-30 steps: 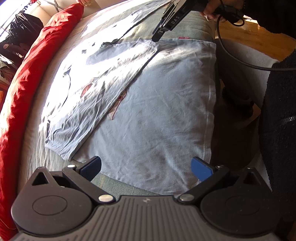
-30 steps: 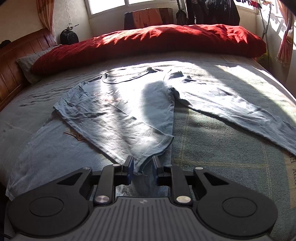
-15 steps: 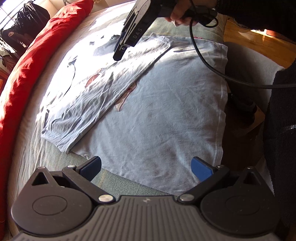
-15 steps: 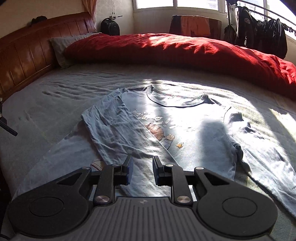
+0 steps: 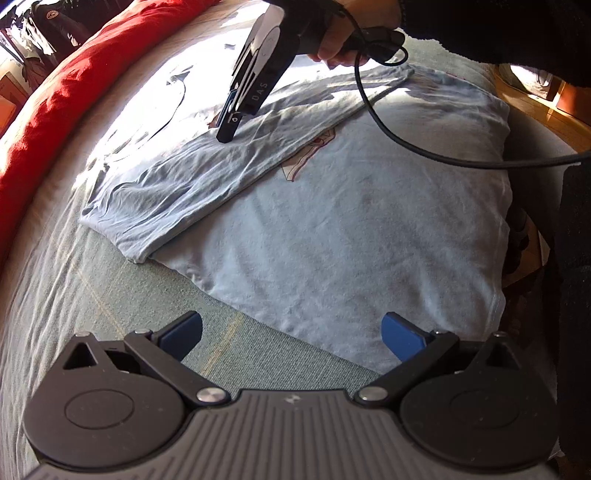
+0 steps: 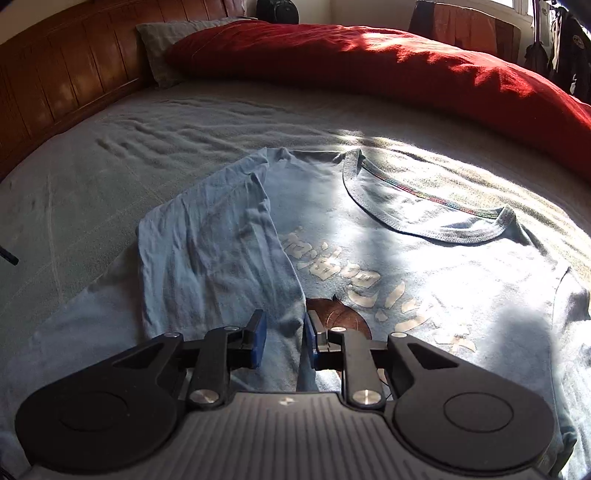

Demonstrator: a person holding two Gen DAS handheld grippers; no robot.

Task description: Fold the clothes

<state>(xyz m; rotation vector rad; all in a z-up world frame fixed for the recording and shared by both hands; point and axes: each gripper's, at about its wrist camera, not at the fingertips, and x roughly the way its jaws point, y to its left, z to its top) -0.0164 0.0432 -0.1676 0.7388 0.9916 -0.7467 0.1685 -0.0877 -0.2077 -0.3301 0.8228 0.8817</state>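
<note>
A light blue T-shirt (image 5: 351,229) lies flat on the bed, print up, its collar (image 6: 424,218) toward the red duvet. One long sleeve (image 5: 207,173) is folded across the chest. My right gripper (image 6: 284,339) points down at that folded sleeve (image 6: 214,258), tips at the cloth. Its jaws are closing, still narrowly apart, with the sleeve's edge showing in the gap. From the left wrist, the right gripper (image 5: 226,134) shows held by a hand (image 5: 347,33). My left gripper (image 5: 291,332) stands wide open above the shirt's side edge, holding nothing.
A red duvet (image 6: 369,62) lies bunched along the far side of the bed. A wooden headboard (image 6: 55,85) and a grey pillow (image 6: 159,48) are at the left. A black cable (image 5: 406,144) hangs over the shirt. The bed's near edge and wooden floor (image 5: 535,107) are at right.
The right gripper has swept from the shirt's hem end across the body to the folded sleeve near the chest. The left gripper has drifted lower, closer to the shirt's side edge.
</note>
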